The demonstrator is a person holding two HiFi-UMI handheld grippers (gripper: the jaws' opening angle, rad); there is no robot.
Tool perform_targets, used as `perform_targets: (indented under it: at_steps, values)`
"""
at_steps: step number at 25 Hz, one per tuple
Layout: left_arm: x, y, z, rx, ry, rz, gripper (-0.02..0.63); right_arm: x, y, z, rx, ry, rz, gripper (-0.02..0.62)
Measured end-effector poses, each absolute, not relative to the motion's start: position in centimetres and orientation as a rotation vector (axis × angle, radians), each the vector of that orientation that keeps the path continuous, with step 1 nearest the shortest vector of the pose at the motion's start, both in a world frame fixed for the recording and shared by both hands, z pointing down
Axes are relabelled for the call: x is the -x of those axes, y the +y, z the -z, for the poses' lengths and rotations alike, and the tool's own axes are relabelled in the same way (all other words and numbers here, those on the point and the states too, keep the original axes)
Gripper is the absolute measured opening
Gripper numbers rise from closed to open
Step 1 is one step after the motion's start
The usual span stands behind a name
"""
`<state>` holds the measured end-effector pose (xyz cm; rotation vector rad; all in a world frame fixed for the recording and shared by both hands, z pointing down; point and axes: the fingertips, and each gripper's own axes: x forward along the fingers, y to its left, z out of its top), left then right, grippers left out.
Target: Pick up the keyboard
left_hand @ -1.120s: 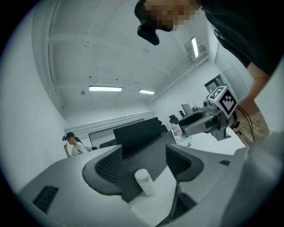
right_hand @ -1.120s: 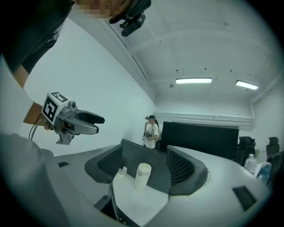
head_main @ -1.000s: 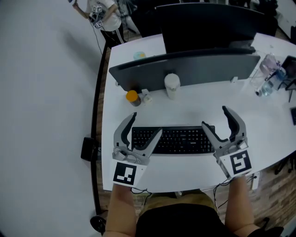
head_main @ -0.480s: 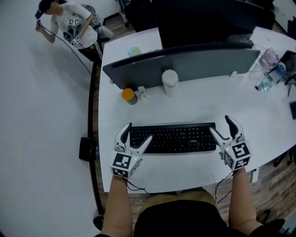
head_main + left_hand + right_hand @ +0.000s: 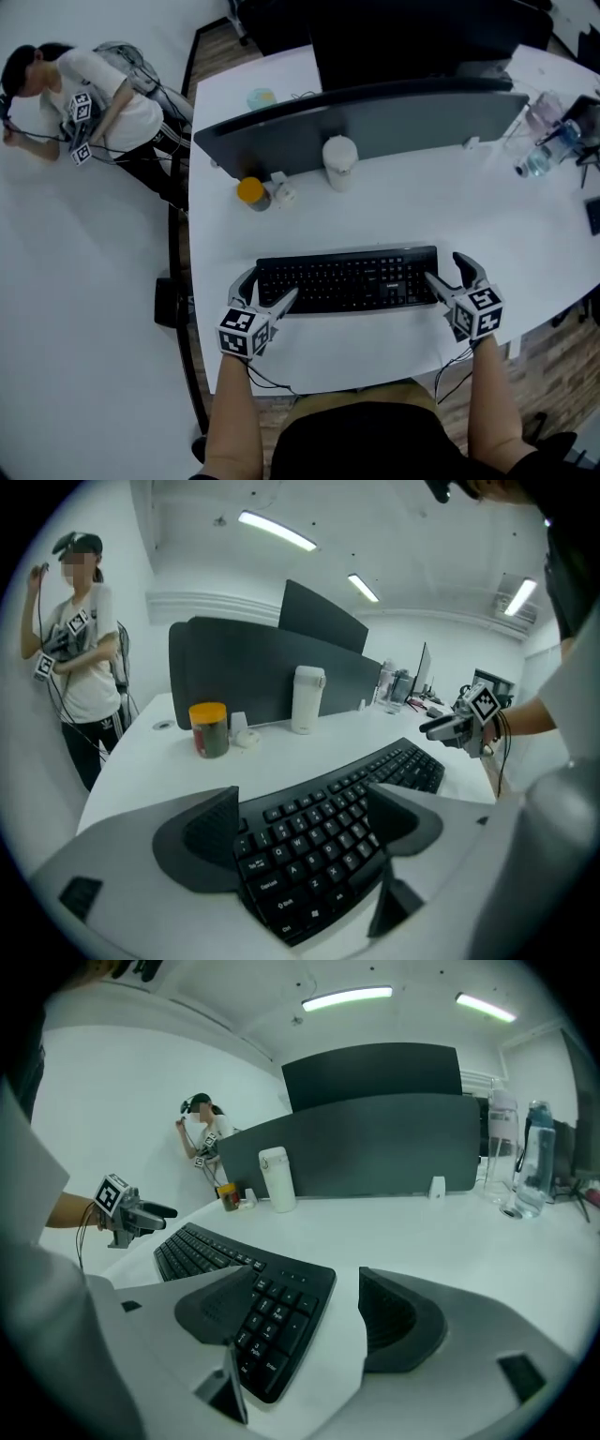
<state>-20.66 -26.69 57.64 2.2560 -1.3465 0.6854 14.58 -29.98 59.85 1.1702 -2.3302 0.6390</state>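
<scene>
A black keyboard [image 5: 347, 279] lies flat on the white desk [image 5: 394, 211], near its front edge. My left gripper [image 5: 269, 289] is low at the keyboard's left end. In the left gripper view that end of the keyboard [image 5: 323, 841] sits between the wide-apart fingers [image 5: 211, 841], with no pad pressing on it. My right gripper [image 5: 444, 268] is at the right end. There the number-pad end of the keyboard [image 5: 258, 1312] lies under one finger [image 5: 220, 1307], and the other finger stands off to its right. Both grippers' jaws have just been opening.
Behind the keyboard stand a grey divider panel [image 5: 375, 122], a white tumbler [image 5: 339, 161], a yellow-lidded jar [image 5: 250, 192] and a small white object [image 5: 284, 195]. Clear bottles [image 5: 546, 148] are at the far right. A person [image 5: 89, 108] stands beside the desk's left end.
Both grippers have come down from above the keyboard to desk level at its two ends, with their jaws spread wider. The person at the left has come further into view.
</scene>
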Motion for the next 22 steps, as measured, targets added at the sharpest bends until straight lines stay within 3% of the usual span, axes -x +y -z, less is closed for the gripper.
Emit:
perform_targets:
  at_steps: [22]
  values:
    - [23.4, -24.8, -64.6, -1.948, -1.180, -0.704, 0.437, -14.8, -29.2, -65.8, -0.998, -2.252, -0.976, 0.316]
